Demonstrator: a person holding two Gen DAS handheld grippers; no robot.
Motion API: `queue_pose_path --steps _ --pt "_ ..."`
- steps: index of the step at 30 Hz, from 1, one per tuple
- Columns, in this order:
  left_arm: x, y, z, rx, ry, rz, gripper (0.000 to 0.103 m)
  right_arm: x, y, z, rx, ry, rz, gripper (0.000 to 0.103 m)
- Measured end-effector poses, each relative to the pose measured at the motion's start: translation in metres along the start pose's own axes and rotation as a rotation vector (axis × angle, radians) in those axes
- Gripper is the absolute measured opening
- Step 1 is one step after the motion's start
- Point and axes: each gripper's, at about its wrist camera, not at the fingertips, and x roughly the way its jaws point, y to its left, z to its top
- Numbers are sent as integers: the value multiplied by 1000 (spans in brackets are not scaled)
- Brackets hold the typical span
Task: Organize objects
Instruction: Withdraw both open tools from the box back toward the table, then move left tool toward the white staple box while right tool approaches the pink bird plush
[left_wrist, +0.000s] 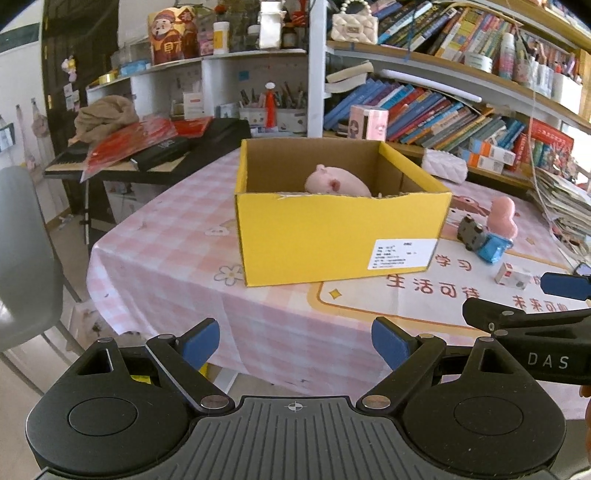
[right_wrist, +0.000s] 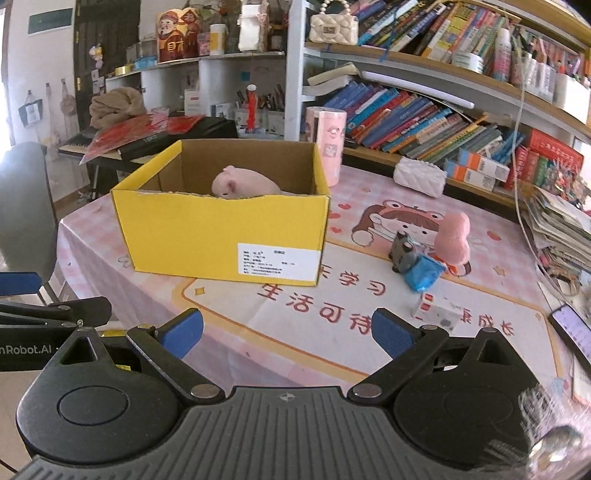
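Observation:
A yellow cardboard box (left_wrist: 332, 236) (right_wrist: 221, 236) stands open on the pink checked tablecloth (left_wrist: 166, 273), with a pink pig toy (left_wrist: 338, 181) (right_wrist: 243, 182) lying inside. To its right lie a grey toy car (right_wrist: 404, 253), a blue block (right_wrist: 424, 275), a pink peanut-shaped toy (right_wrist: 454, 238) and a small white box (right_wrist: 441, 312). My left gripper (left_wrist: 295, 341) is open and empty, short of the table's near edge. My right gripper (right_wrist: 288, 332) is open and empty over the table's front, the white box just beyond its right finger.
A phone (right_wrist: 574, 332) lies at the table's right edge beside a stack of papers (right_wrist: 561, 229). A pink cylinder (right_wrist: 327, 144) and a white pouch (right_wrist: 419, 175) stand behind the box. Bookshelves (right_wrist: 443, 110) line the back; a grey chair (left_wrist: 22, 258) stands left.

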Motion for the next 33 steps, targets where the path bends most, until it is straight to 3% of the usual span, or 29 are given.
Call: queue_pose_path --steps 33 --pt "17 -66 5 150 13 -222 92 -34 -63 -35 194 65 -239 99"
